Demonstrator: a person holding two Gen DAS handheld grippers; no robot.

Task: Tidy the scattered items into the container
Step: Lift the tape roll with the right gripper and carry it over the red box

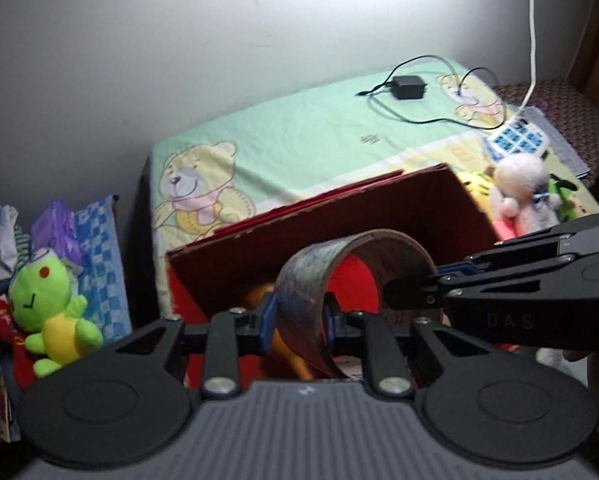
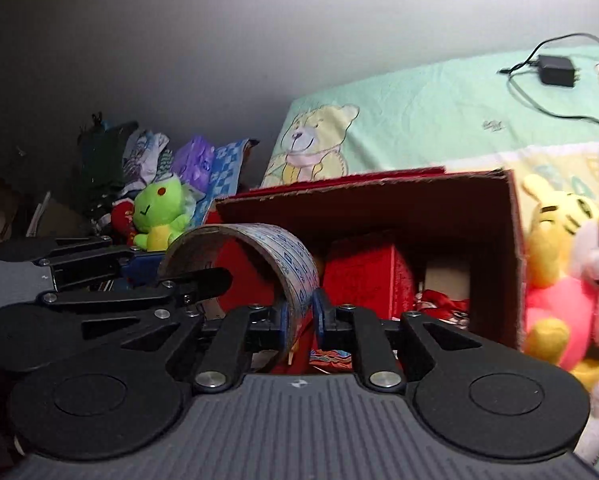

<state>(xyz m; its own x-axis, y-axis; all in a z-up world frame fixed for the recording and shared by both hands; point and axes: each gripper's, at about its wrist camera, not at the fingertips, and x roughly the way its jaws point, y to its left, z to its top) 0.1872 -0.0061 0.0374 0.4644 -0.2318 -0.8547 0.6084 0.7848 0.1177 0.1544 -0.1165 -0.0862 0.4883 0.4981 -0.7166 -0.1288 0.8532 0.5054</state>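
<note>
A wide tape roll (image 1: 311, 276) (image 2: 295, 252) with a blue-printed outer face hangs over the open red cardboard box (image 1: 379, 200) (image 2: 515, 240). My left gripper (image 1: 299, 320) (image 2: 167, 270) is shut on one side of the roll's wall, one finger inside the ring and one outside. My right gripper (image 2: 301, 318) (image 1: 431, 280) is shut on the opposite side of the wall in the same way. Inside the box lie a smaller red box (image 2: 363, 276) and red wrappers. An orange item (image 1: 259, 296) shows in the box below the roll.
The box stands on a bed sheet with a bear print (image 1: 299, 128). A green frog plush (image 1: 47, 304) (image 2: 159, 216) sits left by stacked cloths. A white plush (image 1: 519, 188) and a yellow plush (image 2: 555, 220) lie right of the box. A black charger (image 1: 409, 87) and power strip (image 1: 515, 140) are farther back.
</note>
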